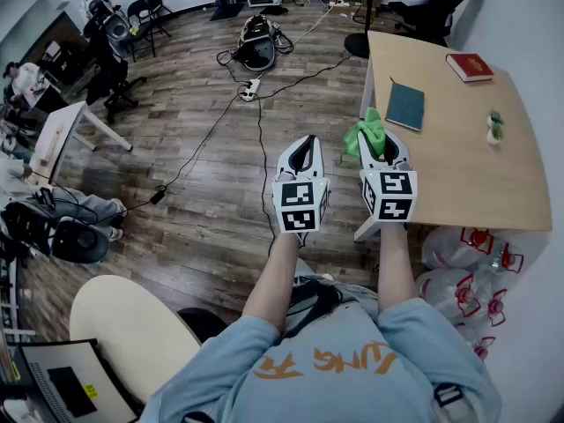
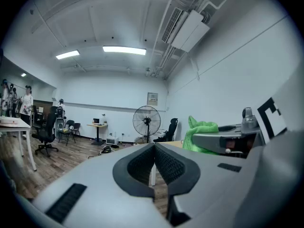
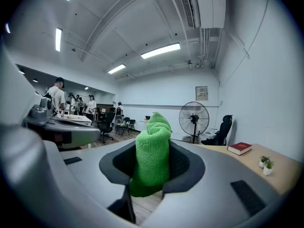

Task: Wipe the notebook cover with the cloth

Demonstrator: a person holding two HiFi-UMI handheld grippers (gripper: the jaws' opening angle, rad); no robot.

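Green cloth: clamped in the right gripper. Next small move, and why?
Probably carry the right gripper forward and lower the green cloth onto the teal notebook: the cloth is gripped, and the notebook lies ahead on the table, apart from it.

Table (image 1: 458,179): light wood, standing on the floor at 1 o'clock in the head view.
Notebook (image 1: 405,106): dark teal, closed, lying flat at 10 o'clock from the table's middle, near its left edge.
Red book (image 1: 469,66): closed, flat, at 12 o'clock, well apart from the notebook.
Plants (image 1: 495,127): two small pots side by side, at 3 o'clock.
Floor (image 1: 194,86): wood planks.
Cable (image 1: 258,148): black, running across the floor left of the table.
Power strip (image 1: 251,88): white, on the floor at 10 o'clock from the table.
Bags (image 1: 458,263): clear plastic, on the floor at 6 o'clock from the table.
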